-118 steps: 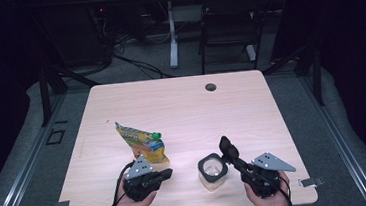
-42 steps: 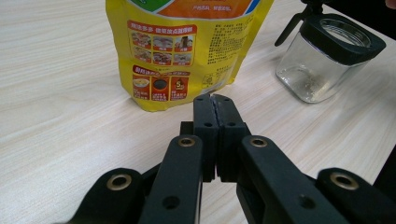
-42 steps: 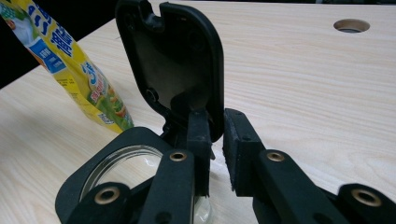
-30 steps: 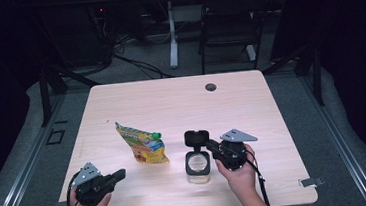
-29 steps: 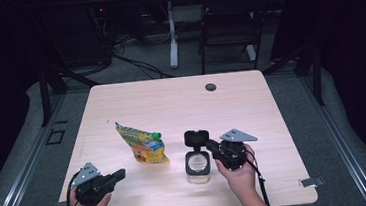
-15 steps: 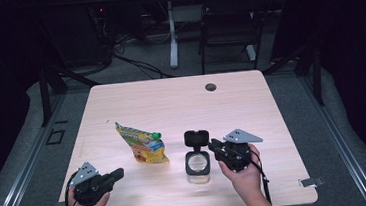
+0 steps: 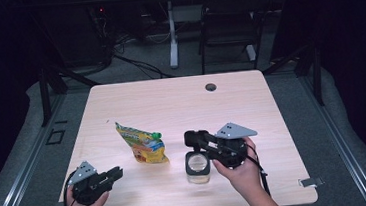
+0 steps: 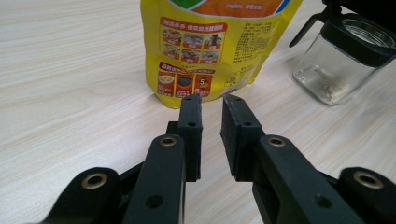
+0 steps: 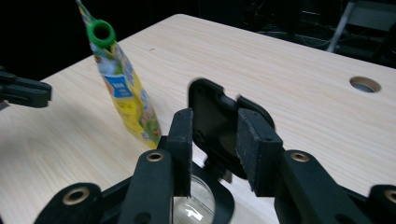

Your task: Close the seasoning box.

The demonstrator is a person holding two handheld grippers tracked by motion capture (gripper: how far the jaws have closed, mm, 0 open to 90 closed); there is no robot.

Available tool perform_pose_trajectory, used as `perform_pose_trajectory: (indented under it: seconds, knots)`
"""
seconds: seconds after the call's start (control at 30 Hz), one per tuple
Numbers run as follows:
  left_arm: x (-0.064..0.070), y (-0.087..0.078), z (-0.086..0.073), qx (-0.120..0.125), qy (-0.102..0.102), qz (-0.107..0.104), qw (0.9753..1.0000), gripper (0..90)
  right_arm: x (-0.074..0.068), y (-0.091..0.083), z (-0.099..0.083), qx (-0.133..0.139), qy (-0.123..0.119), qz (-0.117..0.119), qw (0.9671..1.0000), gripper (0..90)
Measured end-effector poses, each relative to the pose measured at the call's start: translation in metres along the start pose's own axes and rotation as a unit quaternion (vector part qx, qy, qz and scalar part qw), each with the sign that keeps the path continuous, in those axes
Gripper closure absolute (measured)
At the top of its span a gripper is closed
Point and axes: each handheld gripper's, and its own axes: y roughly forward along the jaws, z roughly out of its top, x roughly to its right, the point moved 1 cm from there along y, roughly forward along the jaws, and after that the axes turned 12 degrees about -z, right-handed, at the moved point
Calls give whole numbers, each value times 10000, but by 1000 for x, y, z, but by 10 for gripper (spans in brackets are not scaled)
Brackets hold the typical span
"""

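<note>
A: Eyes on the glass jar (image 7: 197, 167), standing upright near the front edge of the tabletop (image 7: 171, 104), right of centre. Its black hinged lid (image 7: 192, 138) is swung up and back, so the mouth is open.

B: And the right hand-held gripper (image 7: 198, 141) is right there at that lid. In the right gripper view the lid (image 9: 215, 123) sits between the two jaws, which look closed in on its edge. I'd call that clamped on the lid, holding it up.

A: Agreed. Through the jar's mouth (image 9: 195, 205) I see clear glass and no obvious contents. In the left gripper view the jar (image 8: 340, 65) looks empty too, bar perhaps a few specks at the bottom.

B: So opening looks done; filling hasn't started, by my reading. The yellow spouted pouch (image 7: 142, 142) lies flat just left of the jar, apart from it, green cap (image 7: 156, 135) pointing toward the jar.

A: The cap (image 9: 101, 33) appears to be on, as far as I can tell.

B: The left hand-held gripper (image 7: 115, 173) sits low at the front left, well short of the pouch. Its jaws stand a narrow gap apart with nothing between them, aimed at the pouch's bottom edge (image 8: 210, 51).

A: So what's left, I'd judge: take the pouch, uncap it, pour into the jar, shut the lid. Early days yet.
</note>
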Motion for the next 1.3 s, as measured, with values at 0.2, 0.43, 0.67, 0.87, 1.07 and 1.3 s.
perform_pose_trajectory:
  seconds: [0.2,0.43,0.67,0.87,1.07,1.3]
  knots:
    - [-1,-4,0,-7,-25,24,10000,782,-10,2,15,70,-175,85,9998,663]
    - [-3,-7,1,37,-45,38,10000,777,-18,12,25,15,-324,201,9993,622]
    - [-7,-10,1,70,-70,108,9999,752,-29,19,36,49,-312,440,9985,634]
    - [-10,-12,0,134,-111,122,9998,751,-39,28,41,54,-275,693,9972,675]
    - [-11,-12,0,128,-117,142,9997,753,-45,33,45,42,-323,797,9963,692]
    - [-12,-13,-1,131,-129,172,9997,753,-52,37,49,66,-389,857,9955,701]
